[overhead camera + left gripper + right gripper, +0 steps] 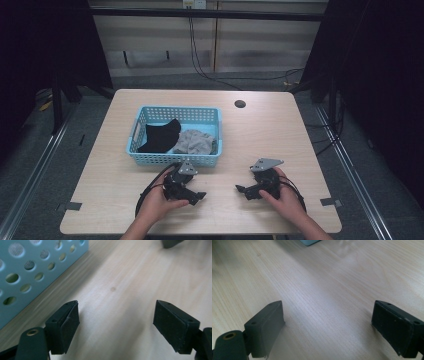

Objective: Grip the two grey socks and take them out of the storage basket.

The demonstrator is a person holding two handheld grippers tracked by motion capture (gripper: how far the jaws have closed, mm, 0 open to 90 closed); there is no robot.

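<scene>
A light blue perforated basket [142,117] stands on the wooden table [260,132], left of centre. Inside it lie a black cloth [161,135] and a grey cloth [196,142]. My left gripper [199,196] rests low over the table just in front of the basket, held by a hand, jaws apart with bare wood between them [116,322]. The basket's wall [27,272] shows at the upper left of the left gripper view. My right gripper [241,190] sits to the right of it, also open over bare wood [328,325]. The two grippers point toward each other.
A round cable hole [240,104] lies in the table near the far edge. Cables [200,65] trail on the floor behind the table. Dark curtains flank both sides. The other gripper's tip [171,243] shows at the top of the left gripper view.
</scene>
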